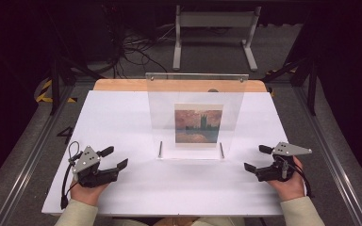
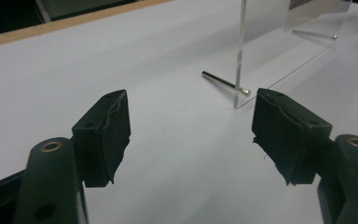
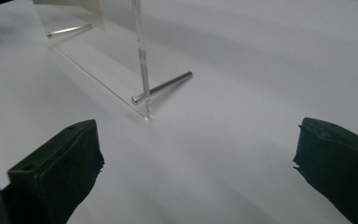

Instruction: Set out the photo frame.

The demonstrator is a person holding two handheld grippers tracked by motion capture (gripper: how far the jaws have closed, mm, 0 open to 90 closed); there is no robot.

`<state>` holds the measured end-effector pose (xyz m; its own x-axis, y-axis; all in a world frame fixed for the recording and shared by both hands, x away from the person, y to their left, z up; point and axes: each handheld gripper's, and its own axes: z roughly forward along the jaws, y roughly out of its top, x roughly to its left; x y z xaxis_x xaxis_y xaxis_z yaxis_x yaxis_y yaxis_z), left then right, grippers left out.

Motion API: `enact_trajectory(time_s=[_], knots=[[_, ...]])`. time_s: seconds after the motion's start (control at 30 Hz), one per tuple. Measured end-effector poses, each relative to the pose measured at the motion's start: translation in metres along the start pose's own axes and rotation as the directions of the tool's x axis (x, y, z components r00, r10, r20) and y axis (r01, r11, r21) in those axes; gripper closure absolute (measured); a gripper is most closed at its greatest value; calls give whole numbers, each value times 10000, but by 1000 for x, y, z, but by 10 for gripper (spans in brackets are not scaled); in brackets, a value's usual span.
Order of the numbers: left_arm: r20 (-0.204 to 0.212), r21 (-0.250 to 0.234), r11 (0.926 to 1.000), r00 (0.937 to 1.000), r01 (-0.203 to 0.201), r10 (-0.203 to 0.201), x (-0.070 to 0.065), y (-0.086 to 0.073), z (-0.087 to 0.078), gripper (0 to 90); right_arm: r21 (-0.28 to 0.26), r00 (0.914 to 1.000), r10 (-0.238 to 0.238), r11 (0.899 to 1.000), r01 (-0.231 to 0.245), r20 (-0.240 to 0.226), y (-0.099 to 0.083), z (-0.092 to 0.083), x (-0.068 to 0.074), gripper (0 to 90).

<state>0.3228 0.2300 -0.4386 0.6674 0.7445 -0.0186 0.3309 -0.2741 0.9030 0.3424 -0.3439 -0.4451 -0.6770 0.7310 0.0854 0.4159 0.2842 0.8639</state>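
Note:
A clear acrylic picture frame (image 1: 195, 96) stands upright in the middle of the white table (image 1: 122, 117). It holds a small painting print (image 1: 199, 124) of dark towers under a reddish sky. Two metal pins (image 1: 160, 149) (image 1: 221, 149) stick out at its foot; one pin (image 2: 224, 82) shows in the left gripper view, the other pin (image 3: 161, 87) in the right gripper view. My left gripper (image 1: 114, 158) rests open at the front left, jaws toward the frame. My right gripper (image 1: 257, 158) is open at the front right. Nothing lies between either pair of jaws.
A wooden strip (image 1: 122, 85) runs along the table's far edge. Beyond it, on the floor, stand a white metal stand (image 1: 214, 28) and a tangle of cables (image 1: 132, 47). Dark tripod legs (image 1: 56, 80) flank the table.

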Motion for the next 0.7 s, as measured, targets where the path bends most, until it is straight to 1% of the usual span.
enact_trajectory(time_s=[0.07,0.13,0.17,0.23,0.3,0.4,0.47,0.7], knots=[[-35,144,9999,9999,-96,96,0,-2,3,290,204,9998,163,9997,-165,91,-4,3,-2,0],[-12,298,9994,9999,-165,165,1,-5,7,290,240,9996,243,9994,-247,172,-6,4,-4,0],[-64,354,9992,9998,-191,193,1,-6,9,290,248,9994,256,9994,-261,224,-7,4,-5,0],[-8,407,9991,9999,-136,136,3,-8,11,289,333,9994,216,9992,-226,280,-6,5,-4,0],[20,401,9991,9999,-115,114,3,-9,11,288,405,9993,143,9991,-156,340,-6,6,-3,0],[6,383,9992,9999,-119,119,3,-9,11,284,454,9993,154,9988,-170,355,-6,6,-3,0],[30,418,9991,10000,-42,41,2,-9,11,281,430,9993,189,9989,-204,337,-6,6,-3,0],[-6,358,9993,9999,-102,103,3,-8,11,275,335,9993,220,9992,-230,319,-6,5,-2,0]])
